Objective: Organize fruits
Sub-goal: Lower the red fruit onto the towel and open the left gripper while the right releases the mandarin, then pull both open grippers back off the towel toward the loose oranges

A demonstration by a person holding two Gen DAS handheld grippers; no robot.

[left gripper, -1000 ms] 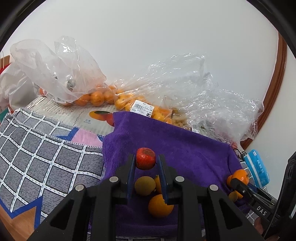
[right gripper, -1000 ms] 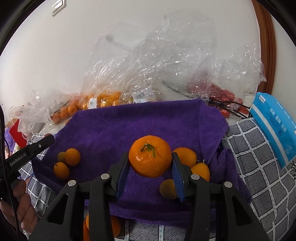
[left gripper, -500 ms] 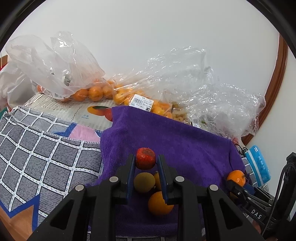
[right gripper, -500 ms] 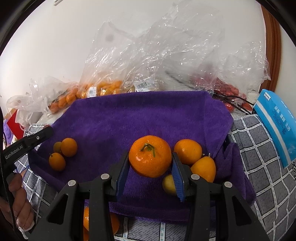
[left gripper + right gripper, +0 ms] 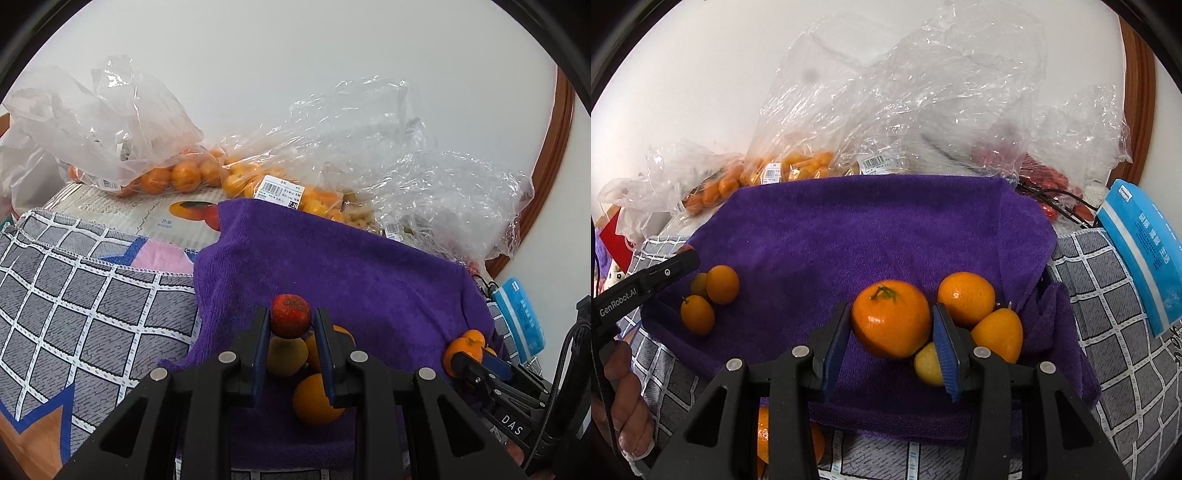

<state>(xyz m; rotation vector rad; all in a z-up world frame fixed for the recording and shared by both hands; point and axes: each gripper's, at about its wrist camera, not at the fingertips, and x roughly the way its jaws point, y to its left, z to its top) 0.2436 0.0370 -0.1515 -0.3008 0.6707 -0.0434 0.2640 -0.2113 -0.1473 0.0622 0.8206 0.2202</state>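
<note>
A purple towel (image 5: 886, 229) lies spread out with fruit on it. My right gripper (image 5: 892, 317) is shut on a stemmed tangerine (image 5: 891, 326) just above the towel's near right part. Beside it rest an orange (image 5: 966, 297), an orange-yellow fruit (image 5: 997, 334) and a small yellow fruit (image 5: 927, 367). Two small oranges (image 5: 722, 284) sit at the towel's left. My left gripper (image 5: 291, 314) is shut on a small red fruit (image 5: 290, 314) over a yellow-green fruit (image 5: 286, 356) and an orange (image 5: 316, 400). The right gripper (image 5: 476, 365) with its tangerine (image 5: 461, 349) shows in the left wrist view.
Clear plastic bags of oranges (image 5: 177, 173) and other fruit (image 5: 798, 166) line the back wall. A grey checked cloth (image 5: 74, 295) covers the surface. A blue packet (image 5: 1145, 251) lies right. Another orange (image 5: 762, 435) sits under my right gripper. A hand (image 5: 624, 387) holds the left gripper.
Both grippers keep their hold on their fruit. The right wrist view has tipped slightly downward over the towel; nothing on the towel has moved.
</note>
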